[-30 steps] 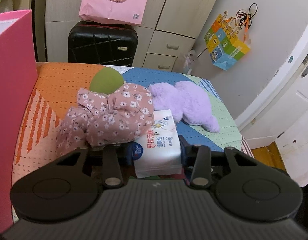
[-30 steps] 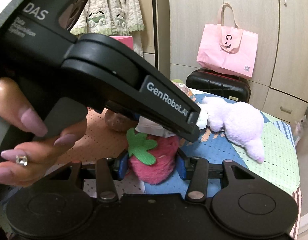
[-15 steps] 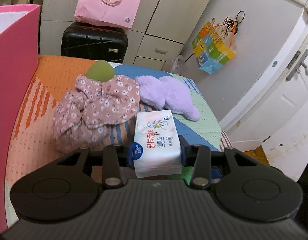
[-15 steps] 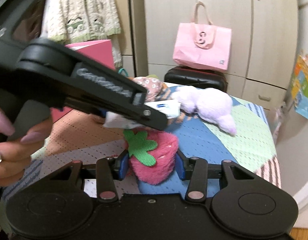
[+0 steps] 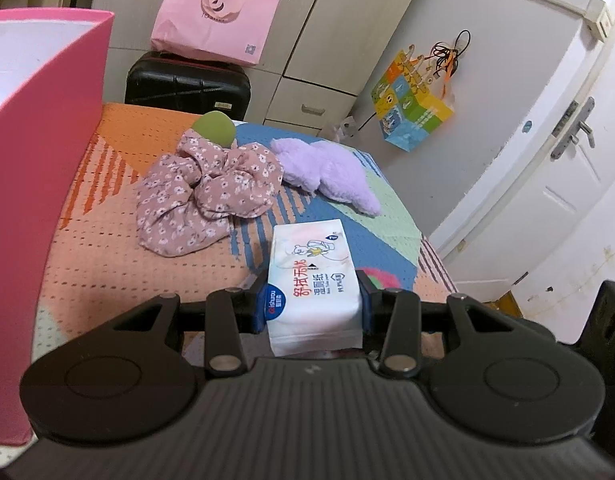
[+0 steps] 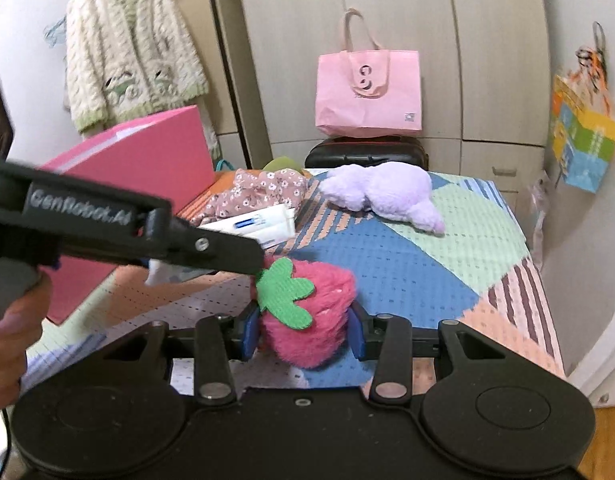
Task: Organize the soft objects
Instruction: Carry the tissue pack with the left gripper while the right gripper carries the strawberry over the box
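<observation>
My left gripper [image 5: 312, 306] is shut on a white tissue pack [image 5: 311, 272], held above the patchwork bed cover [image 5: 119, 252]. A pink floral cloth bundle [image 5: 207, 188], a green round thing [image 5: 215, 128] behind it and a purple plush [image 5: 327, 172] lie farther back. My right gripper [image 6: 303, 332] has a pink strawberry plush [image 6: 327, 292] with a green leaf between its blue pads. Its jaws are closing and the pads press into the fur. In the right wrist view the tissue pack [image 6: 255, 224] shows behind the left gripper's black arm.
A tall pink box [image 5: 39, 160] stands at the bed's left side. A black suitcase [image 5: 187, 84] carrying a pink bag [image 5: 217, 12] stands beyond the bed's far end, before the wardrobe. A white door [image 5: 567, 184] is on the right. A person's hand [image 6: 11, 328] holds the left tool.
The left gripper drew back from the floral bundle with the tissue pack, which now hangs nearer the bed's front. The right view rolled level, and its pads squeezed the strawberry a little tighter.
</observation>
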`<state>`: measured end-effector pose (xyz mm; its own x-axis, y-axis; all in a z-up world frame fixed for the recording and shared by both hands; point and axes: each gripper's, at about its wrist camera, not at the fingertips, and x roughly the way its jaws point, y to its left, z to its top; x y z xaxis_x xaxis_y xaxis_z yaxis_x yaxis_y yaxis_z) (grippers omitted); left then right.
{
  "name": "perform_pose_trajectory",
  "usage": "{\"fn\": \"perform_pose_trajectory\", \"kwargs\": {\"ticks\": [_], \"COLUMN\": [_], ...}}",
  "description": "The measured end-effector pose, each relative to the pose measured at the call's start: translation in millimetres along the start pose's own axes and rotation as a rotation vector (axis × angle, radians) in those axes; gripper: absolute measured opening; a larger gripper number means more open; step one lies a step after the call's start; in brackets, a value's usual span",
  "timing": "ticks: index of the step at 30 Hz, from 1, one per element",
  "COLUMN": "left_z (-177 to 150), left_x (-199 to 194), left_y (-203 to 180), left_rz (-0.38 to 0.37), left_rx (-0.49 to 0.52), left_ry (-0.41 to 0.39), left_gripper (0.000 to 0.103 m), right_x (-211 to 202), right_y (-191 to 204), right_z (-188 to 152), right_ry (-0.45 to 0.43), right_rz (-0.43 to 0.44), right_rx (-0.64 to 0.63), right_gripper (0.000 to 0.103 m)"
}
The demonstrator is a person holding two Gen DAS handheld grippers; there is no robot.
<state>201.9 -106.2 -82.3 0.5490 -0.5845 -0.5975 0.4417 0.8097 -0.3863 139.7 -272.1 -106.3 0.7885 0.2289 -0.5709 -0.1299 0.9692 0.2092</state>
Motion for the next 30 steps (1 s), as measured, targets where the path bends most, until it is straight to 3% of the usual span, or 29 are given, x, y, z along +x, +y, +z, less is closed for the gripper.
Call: {"fn": "perform_pose_trajectory", "kwargs": {"ticks": [7,17,30], "left_z": [-15.2,-45.4,-78.2], "left_x": [-23.3,-60.1,-96.4], "left_y": [7.7,16.2,49.1], "left_rz": [-0.008,-0.033,-0.004], "left_rx": [0.006,0.044,-0.008], "left_ry": [0.001,0.01,0.05], "left_gripper": [0.04,0.04,0.04], "right_x": [-22.8,-44.6,-59.5], "right_y": [2.1,27.2,55.5], "right_z": [-5.7,-9.9,-22.4], "right_ry": [-0.036,-0.037,0.041], "right_rz": [-0.011,0.026,0.125], "right_rx": [0.046,0.019,0.015], "right_gripper": [0.047,0.047,0.048]}}
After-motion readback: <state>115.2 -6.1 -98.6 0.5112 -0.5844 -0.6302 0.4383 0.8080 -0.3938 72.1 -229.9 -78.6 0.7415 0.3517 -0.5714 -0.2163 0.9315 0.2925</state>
